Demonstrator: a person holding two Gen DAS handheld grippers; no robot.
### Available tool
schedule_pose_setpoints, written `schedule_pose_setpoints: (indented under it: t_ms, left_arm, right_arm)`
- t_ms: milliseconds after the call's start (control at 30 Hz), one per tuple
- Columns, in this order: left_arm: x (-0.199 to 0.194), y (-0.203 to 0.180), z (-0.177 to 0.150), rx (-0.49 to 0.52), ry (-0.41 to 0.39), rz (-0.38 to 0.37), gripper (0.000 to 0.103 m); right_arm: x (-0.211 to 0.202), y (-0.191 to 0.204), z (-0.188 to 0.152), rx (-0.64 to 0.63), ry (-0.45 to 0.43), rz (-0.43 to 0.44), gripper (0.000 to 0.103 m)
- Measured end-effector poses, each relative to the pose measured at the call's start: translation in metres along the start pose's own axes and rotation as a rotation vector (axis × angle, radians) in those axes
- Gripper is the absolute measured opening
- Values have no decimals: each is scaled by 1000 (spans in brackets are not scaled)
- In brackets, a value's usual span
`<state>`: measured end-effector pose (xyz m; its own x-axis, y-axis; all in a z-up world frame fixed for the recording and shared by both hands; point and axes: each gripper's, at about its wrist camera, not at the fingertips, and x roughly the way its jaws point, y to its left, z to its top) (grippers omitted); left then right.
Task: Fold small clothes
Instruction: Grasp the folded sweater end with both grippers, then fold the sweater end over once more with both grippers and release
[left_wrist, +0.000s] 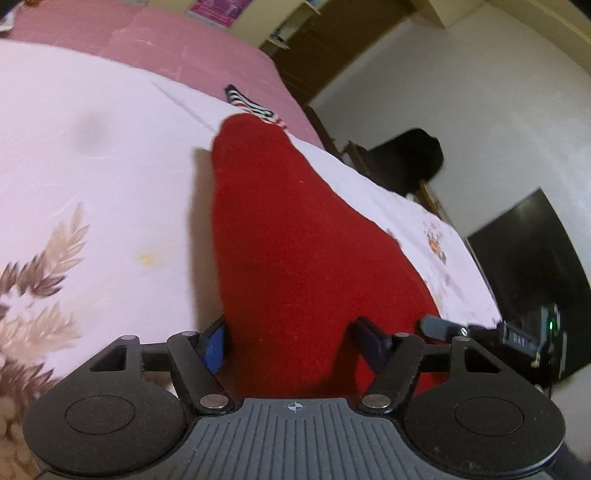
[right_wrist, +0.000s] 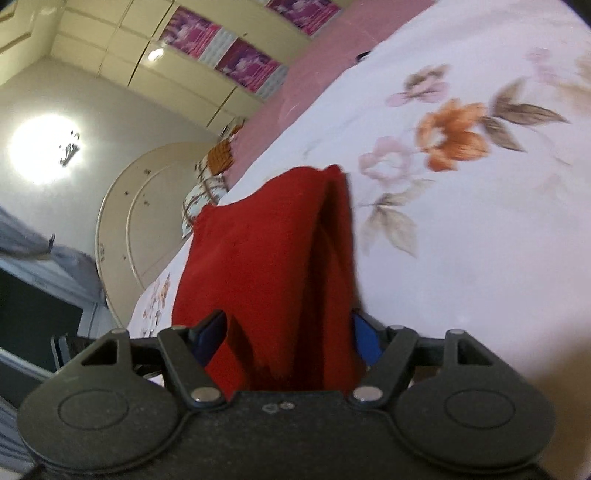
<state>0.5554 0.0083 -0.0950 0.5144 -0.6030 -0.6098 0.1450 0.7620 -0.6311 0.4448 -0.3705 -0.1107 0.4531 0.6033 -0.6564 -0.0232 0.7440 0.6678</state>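
A red knitted garment (left_wrist: 288, 240) lies on a floral bedsheet (left_wrist: 92, 166) and runs from the far side right up between my fingers. My left gripper (left_wrist: 291, 332) stands wide over its near end, with the cloth filling the gap between the blue pads (left_wrist: 216, 347) and spreading past the right finger. In the right wrist view the same red garment (right_wrist: 266, 258) is doubled into a standing fold. My right gripper (right_wrist: 288, 325) is wide around the fold's near end, and its pads do not squeeze it. A striped garment (left_wrist: 251, 105) peeks out behind the red one's far tip.
A pink cover (left_wrist: 166, 40) spans the far part of the bed. The bed edge runs diagonally, with a dark chair (left_wrist: 406, 158) and a black panel (left_wrist: 528, 251) beyond it. A dark device with a green light (left_wrist: 532, 336) sits at the right. A round headboard (right_wrist: 147, 206), a pillow (right_wrist: 210, 173) and a wardrobe (right_wrist: 184, 74) stand behind.
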Motion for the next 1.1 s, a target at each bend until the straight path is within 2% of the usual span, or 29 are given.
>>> schedule_pose_setpoints:
  t_ms: [100, 167, 300, 400, 467, 567, 667, 800, 1100]
  left_arm:
    - [-4, -3, -1, 39, 19, 5, 67]
    - [-10, -3, -3, 56, 31, 7, 66]
    - [-7, 0, 0, 62, 42, 7, 66]
    - [6, -5, 6, 54, 31, 4, 66]
    - [10, -11, 6, 82, 22, 13, 66]
    - [11, -18, 7, 137, 26, 37, 56]
    - [6, -22, 7, 153, 19, 38, 50]
    - [-3, -27, 10, 162, 0, 32, 45]
    - [-38, -51, 6, 236, -16, 52, 44]
  right_arm:
    - [6, 10, 0, -56, 17, -22, 70]
    - [-2, 11, -2, -77, 34, -39, 60]
    - [-14, -4, -5, -38, 49, 10, 55]
    - [-4, -5, 0, -8, 43, 30, 54]
    - [6, 9, 0, -62, 30, -11, 51]
    - [12, 27, -5, -144, 4, -83, 45]
    - [10, 34, -10, -185, -20, -105, 40]
    - [4, 38, -14, -190, -40, -112, 39]
    - [-14, 60, -23, -216, -74, -90, 38]
